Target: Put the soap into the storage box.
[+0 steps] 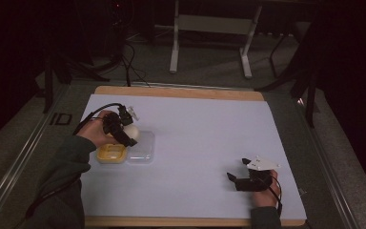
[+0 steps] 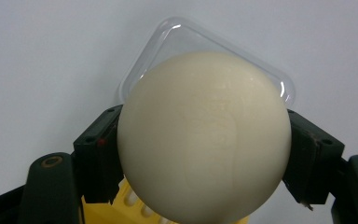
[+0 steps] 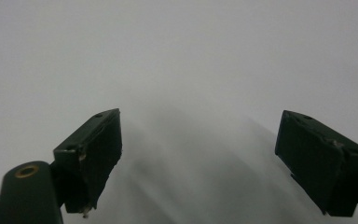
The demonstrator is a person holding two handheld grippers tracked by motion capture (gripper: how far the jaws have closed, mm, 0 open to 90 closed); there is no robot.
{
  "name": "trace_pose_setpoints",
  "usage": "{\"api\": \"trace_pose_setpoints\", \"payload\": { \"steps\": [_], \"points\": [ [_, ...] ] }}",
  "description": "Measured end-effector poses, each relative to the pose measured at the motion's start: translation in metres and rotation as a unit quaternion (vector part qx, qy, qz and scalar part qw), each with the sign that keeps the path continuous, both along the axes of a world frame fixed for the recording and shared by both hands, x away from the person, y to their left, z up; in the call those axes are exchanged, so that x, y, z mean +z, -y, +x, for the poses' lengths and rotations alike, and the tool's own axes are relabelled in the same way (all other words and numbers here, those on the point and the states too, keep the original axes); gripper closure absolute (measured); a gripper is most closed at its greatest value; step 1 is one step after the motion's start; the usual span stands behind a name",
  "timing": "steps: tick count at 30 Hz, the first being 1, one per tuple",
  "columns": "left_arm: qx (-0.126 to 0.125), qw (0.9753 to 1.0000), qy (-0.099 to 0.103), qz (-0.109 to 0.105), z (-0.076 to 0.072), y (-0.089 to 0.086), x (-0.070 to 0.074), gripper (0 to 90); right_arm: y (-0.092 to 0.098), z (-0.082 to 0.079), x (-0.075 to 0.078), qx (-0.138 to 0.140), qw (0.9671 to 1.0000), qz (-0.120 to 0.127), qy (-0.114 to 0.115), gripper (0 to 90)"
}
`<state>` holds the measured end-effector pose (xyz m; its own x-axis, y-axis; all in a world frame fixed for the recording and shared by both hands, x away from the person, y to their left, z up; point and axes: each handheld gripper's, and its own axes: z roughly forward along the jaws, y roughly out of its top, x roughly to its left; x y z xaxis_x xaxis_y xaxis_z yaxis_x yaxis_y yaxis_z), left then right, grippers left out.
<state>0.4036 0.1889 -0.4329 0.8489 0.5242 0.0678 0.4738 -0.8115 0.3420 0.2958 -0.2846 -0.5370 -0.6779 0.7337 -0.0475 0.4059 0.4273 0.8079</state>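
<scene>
A cream-white egg [image 2: 204, 135] is clamped between the two black jaws of my left gripper [image 2: 205, 149]. In the high view that egg [image 1: 131, 130] is held by the left gripper [image 1: 129, 136] just above a yellow tray [image 1: 110, 153] and a clear plastic lid [image 1: 141, 149] lying side by side at the table's left. The clear lid [image 2: 168, 42] lies behind the egg in the left gripper view, with the yellow tray [image 2: 135, 210] below it. My right gripper [image 1: 234, 180] rests low at the front right, its jaws wide apart with nothing between them [image 3: 200, 158].
A pale sheet [image 1: 195, 143] covers the wooden table [image 1: 181, 92]. Table legs and cables stand on the floor beyond the far edge.
</scene>
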Motion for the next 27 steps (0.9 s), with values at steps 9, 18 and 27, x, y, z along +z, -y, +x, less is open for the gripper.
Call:
{"api": "trace_pose_setpoints", "payload": {
  "steps": [9,18,27],
  "points": [
    [0.012,0.9999,-0.005,0.0,0.002,-0.01,0.0,25.7,0.0,0.0,0.0,0.0,1.0,0.0,0.0,14.4],
    [0.031,0.9994,-0.018,0.001,0.003,-0.024,-0.005,25.7,0.0,0.0,0.0,0.0,1.0,0.0,0.0,14.4],
    [0.036,0.9991,-0.023,0.008,0.003,-0.032,-0.007,25.8,0.0,0.0,0.0,0.0,1.0,0.0,-0.001,14.5]
  ]
}}
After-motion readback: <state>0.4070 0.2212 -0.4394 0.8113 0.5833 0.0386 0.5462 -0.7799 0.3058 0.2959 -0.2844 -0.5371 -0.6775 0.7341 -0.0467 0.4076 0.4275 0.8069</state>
